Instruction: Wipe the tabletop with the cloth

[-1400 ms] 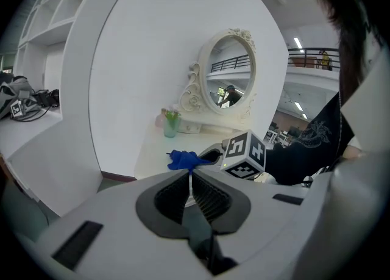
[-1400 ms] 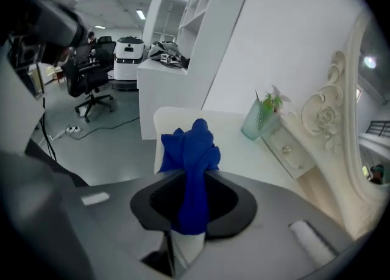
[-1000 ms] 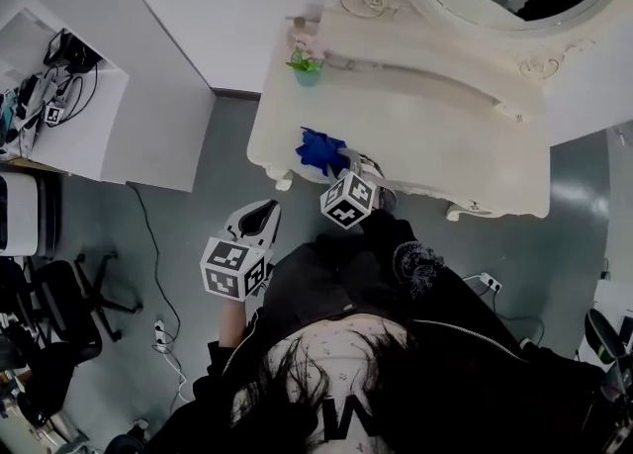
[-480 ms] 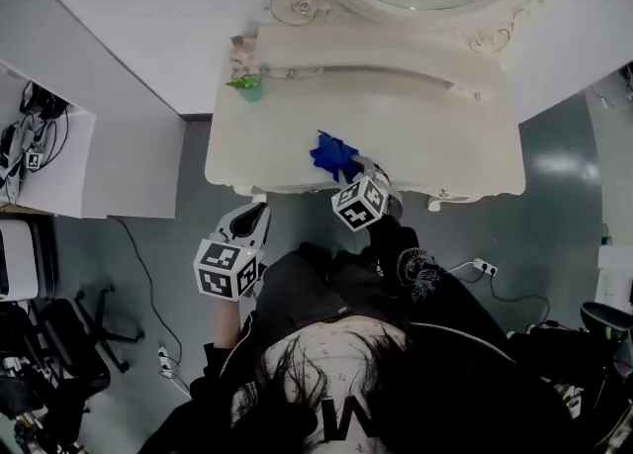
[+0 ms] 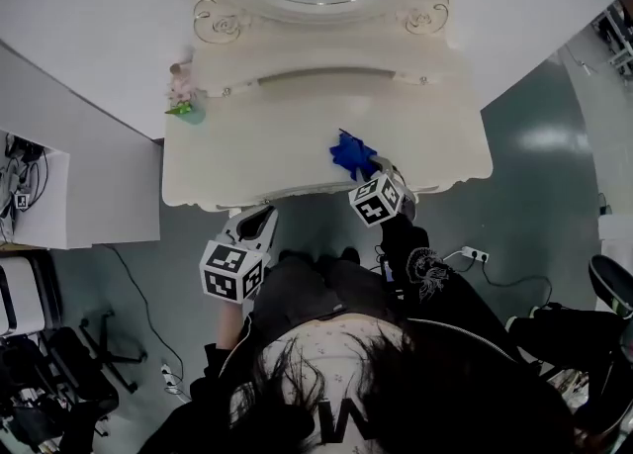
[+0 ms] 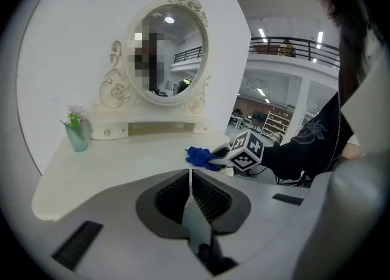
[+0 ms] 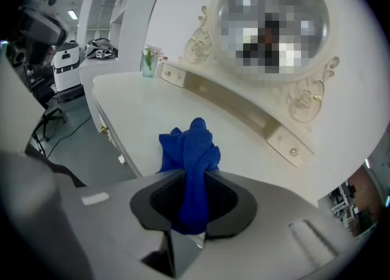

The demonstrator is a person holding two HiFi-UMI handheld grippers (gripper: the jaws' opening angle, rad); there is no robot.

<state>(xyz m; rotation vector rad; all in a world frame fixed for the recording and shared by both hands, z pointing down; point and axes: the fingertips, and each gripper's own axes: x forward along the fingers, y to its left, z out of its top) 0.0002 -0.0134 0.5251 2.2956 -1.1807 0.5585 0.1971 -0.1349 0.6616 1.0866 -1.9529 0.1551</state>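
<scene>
Now the cloth (image 5: 352,155) lies bunched on the surface (image 5: 267,150), well to the right of the vase (image 5: 188,111) and close to the front edge. A fold of it is pinched between the jaws of your right hand-held gripper (image 7: 194,178), which is clenched on the fabric, and most of the blue bundle spills out ahead of the jaws onto the pale top. Over the last second that bundle has travelled away from the vase: it began nearer the vase's end of the front edge and has slid along that edge past the middle of the top. I read that as one wiping stroke under way, so the strip by the front edge on the vase's side has probably been covered. The end farthest from the vase and the deeper band towards the mirror (image 6: 170,53) look still to do. Your left hand-held gripper (image 6: 190,180) is closed with nothing between its jaws and hangs off the surface, in front of the edge and nearer the vase's side than the cloth; it has kept that place and takes no part. Since you grip the cloth by a narrow fold, press it flat as you carry on, because a bunched wad is likely to wipe only a thin track.
</scene>
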